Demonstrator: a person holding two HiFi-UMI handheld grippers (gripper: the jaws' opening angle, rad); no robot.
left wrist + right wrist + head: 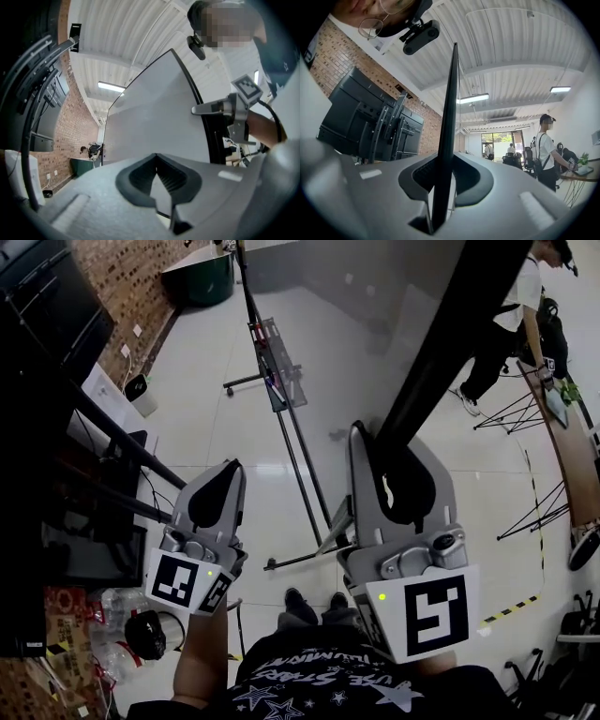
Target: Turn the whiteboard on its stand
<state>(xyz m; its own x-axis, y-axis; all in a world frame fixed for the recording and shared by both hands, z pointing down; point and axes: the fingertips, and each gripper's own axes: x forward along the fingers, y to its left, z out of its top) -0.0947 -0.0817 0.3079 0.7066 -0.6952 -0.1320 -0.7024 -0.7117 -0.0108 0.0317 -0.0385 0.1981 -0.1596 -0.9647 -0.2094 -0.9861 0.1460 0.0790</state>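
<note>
There are two grippers, the left gripper (225,479) and the right gripper (386,457), each carrying one marker cube (187,582). One whiteboard (154,122) is in sight, and one metal stand (300,456) with two castors (228,387) showing on the floor. One green bin (202,277) sits at the floor's far edge. In the right gripper view one standing person (546,150) is near, at least two more people (489,151) are farther back, and two ceiling lights (473,98) are lit.

Ceiling strip lights (473,98) brighten the room and glare off the glossy floor (216,399); both gripper views bulge with dark corners, and the whiteboard (447,117) edge is silhouetted.
</note>
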